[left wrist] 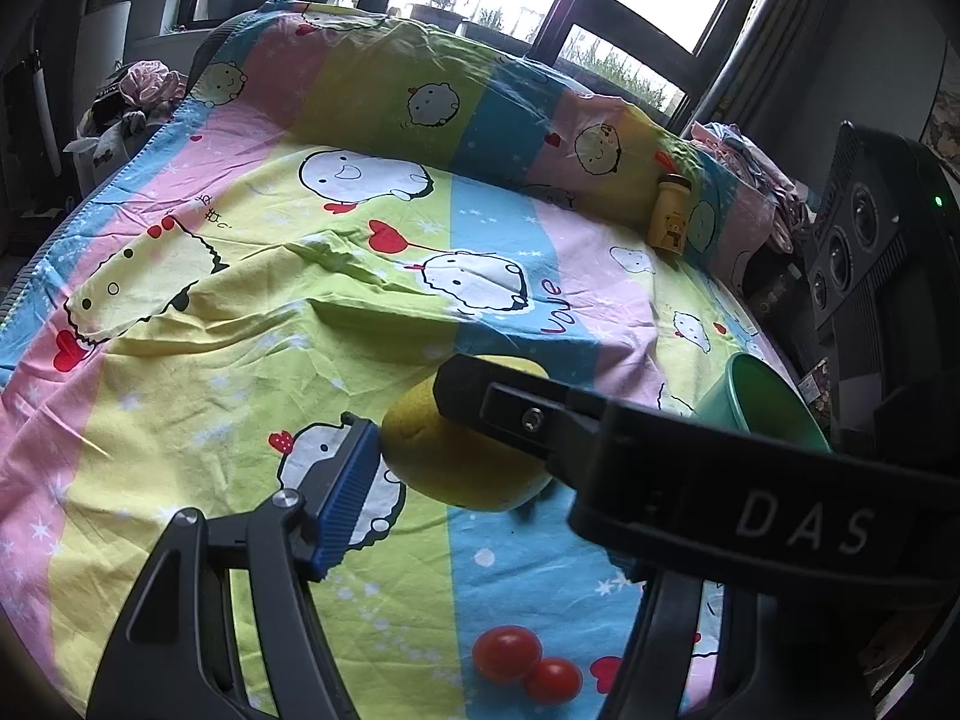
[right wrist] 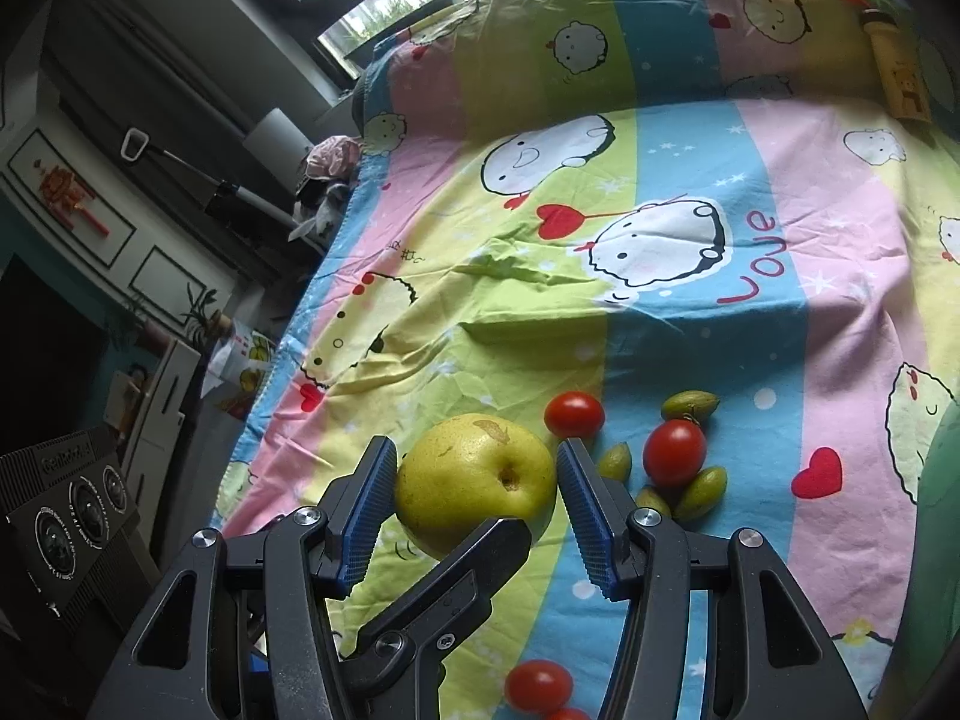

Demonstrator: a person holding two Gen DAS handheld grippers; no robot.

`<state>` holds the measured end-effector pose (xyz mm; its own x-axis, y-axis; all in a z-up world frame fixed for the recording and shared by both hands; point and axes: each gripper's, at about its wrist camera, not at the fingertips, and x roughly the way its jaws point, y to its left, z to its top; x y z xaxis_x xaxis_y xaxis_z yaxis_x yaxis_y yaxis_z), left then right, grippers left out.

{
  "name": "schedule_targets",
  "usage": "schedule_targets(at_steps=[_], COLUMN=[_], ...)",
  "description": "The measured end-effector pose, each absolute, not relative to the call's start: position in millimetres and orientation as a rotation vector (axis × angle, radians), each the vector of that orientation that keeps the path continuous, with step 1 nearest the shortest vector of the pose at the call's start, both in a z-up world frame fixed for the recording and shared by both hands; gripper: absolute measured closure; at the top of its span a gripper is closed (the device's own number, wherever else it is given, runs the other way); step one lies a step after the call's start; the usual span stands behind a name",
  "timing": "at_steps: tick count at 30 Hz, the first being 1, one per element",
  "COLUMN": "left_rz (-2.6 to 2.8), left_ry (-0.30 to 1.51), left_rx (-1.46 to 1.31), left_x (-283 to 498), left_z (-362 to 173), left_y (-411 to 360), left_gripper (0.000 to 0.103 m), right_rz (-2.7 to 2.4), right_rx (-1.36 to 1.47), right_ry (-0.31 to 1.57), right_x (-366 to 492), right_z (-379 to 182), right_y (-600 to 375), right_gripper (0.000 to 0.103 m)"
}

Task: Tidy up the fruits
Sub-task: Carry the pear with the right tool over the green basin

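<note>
A yellow pear (right wrist: 474, 474) lies on the cartoon bedsheet (right wrist: 660, 192). My right gripper (right wrist: 477, 504) is open with its blue pads on either side of the pear, close to it. The pear also shows in the left wrist view (left wrist: 456, 456), partly hidden by the right gripper's finger (left wrist: 510, 414). My left gripper's left finger pad (left wrist: 348, 498) stands just left of the pear; its right finger is hidden. Red cherry tomatoes (right wrist: 673, 451) (right wrist: 574, 414) (right wrist: 538, 686) and small green olives (right wrist: 690, 403) lie around. Two tomatoes (left wrist: 525, 663) lie near in the left view.
A green bowl (left wrist: 765, 405) stands at the right; its edge shows in the right wrist view (right wrist: 936, 540). A yellow bear bottle (left wrist: 669, 213) leans against the pillow (left wrist: 480, 96). A black camera unit (left wrist: 858, 234) sits at the right. Clothes lie beyond the bed's far left corner (left wrist: 144, 90).
</note>
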<state>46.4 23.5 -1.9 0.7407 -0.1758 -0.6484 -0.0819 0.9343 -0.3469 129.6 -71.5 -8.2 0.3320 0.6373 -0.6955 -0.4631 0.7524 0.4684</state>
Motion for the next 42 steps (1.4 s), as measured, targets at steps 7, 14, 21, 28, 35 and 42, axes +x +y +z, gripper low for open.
schedule_targets(at_steps=[7,14,21,28,35,42], left_rz=[-0.067,-0.086,-0.122,-0.166,-0.223,-0.311], left_ry=[0.706,0.681,0.655,0.64,0.631,0.627], left_rx=[-0.347,-0.33,-0.3,-0.254,-0.193,-0.15], left_x=[41.2,36.4,37.4,42.2,53.4,67.9], left_z=[9.1,18.2,30.8,42.7,53.9,59.2], left_y=[16.3,6.0,-8.1,-30.5,-61.2,-94.8], left_gripper=[0.037,0.037,0.037,0.037,0.037,0.037], right_rz=[0.72,0.707,0.682,0.649,0.602,0.521], right_rx=[0.207,0.214,0.234,0.274,0.345,0.418], right_ry=[0.956,0.924,0.881,0.841,0.799,0.766], right_x=[121.0,115.1,108.7,106.8,109.2,107.9], right_z=[4.0,13.1,25.7,35.9,44.0,47.4], right_y=[-81.3,-89.7,-106.9,-132.3,-167.2,-205.9], right_gripper=[0.046,0.046,0.046,0.046,0.045,0.045])
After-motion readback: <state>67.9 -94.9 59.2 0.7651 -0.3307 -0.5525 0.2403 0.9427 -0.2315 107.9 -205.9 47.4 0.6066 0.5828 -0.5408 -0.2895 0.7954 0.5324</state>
